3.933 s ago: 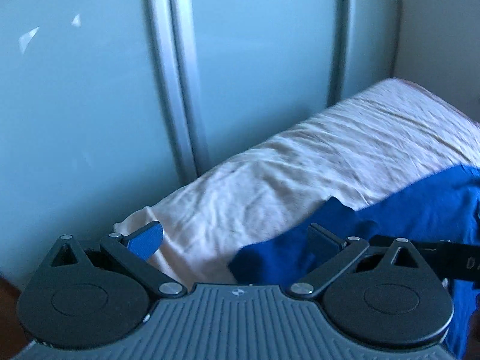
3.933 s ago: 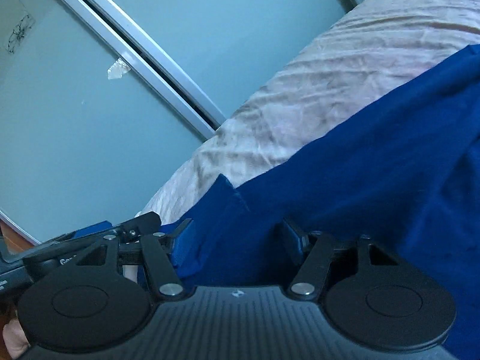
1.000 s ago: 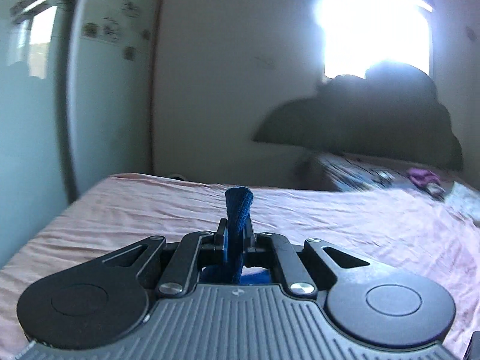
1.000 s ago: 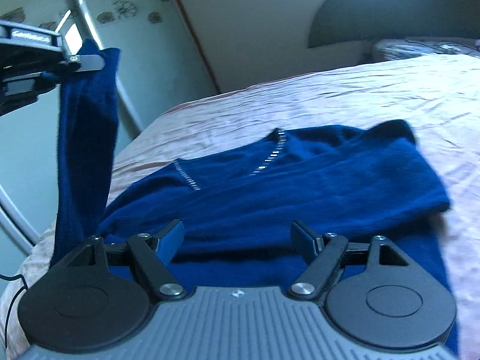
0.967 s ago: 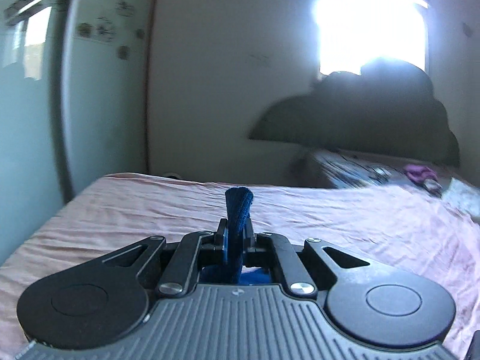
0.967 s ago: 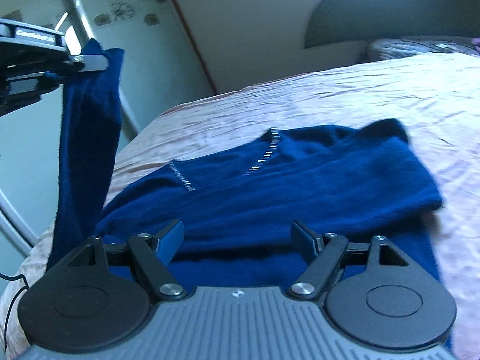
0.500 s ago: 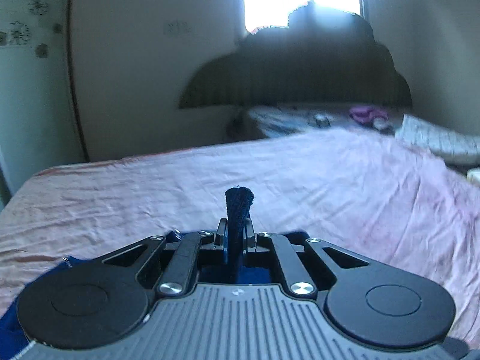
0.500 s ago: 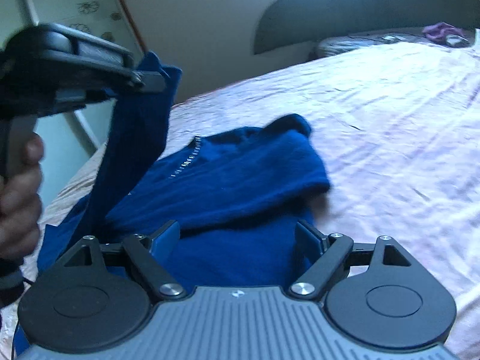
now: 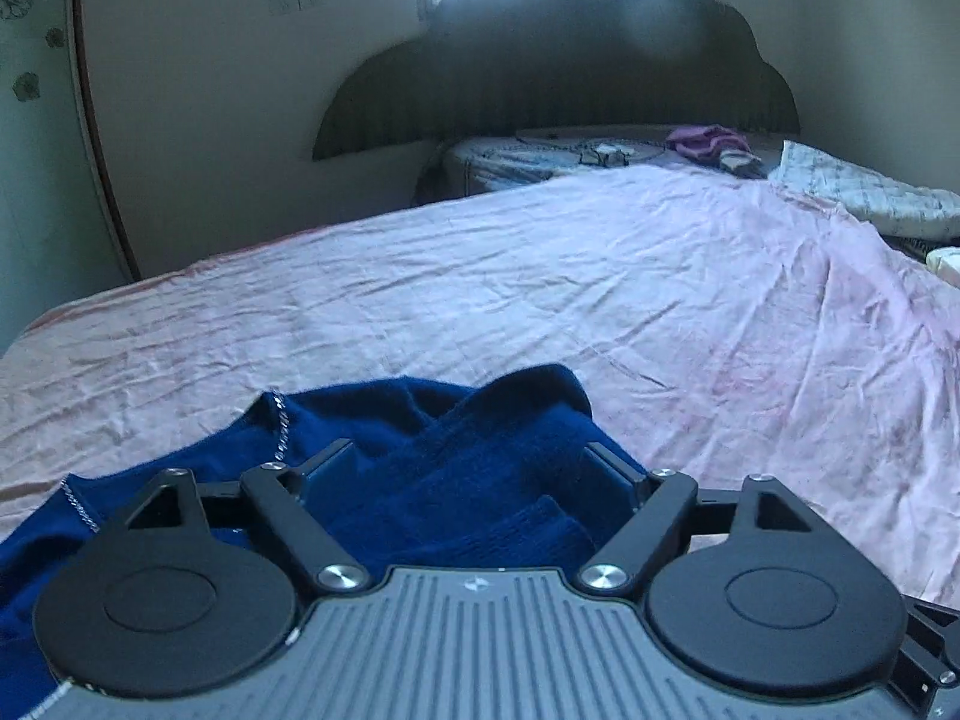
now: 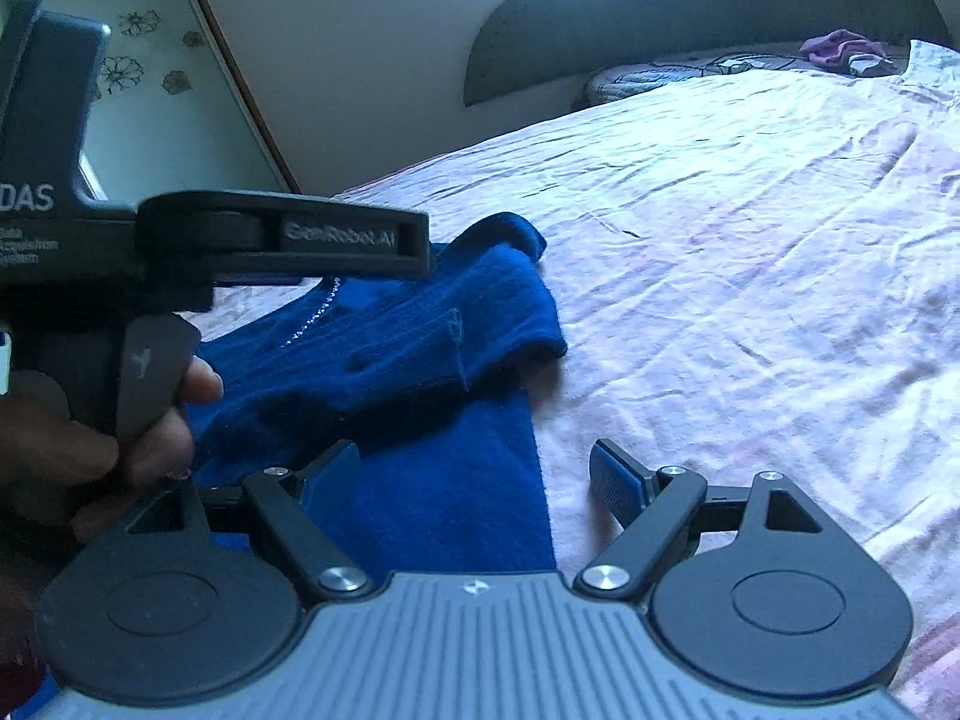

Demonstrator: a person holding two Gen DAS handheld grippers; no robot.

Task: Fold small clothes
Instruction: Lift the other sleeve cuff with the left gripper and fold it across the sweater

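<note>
One blue sweater lies between two spread grippers' jaws.

Bed, wrinkled pink sheet; blue sweater lying near front-left edge.

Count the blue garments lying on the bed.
1. The blue sweater lies on the pink sheet, folded over itself, in front of both open hand-held grippers. Its near part is hidden, so more could lie below.

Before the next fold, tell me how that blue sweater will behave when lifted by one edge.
The blue sweater looks floppy: its folded sleeve slumps in soft creases, so a lifted edge would probably droop. The fuzzy knit should grip rather than slip. On the wrinkled pink sheet it may drag the sheet slightly.
</note>
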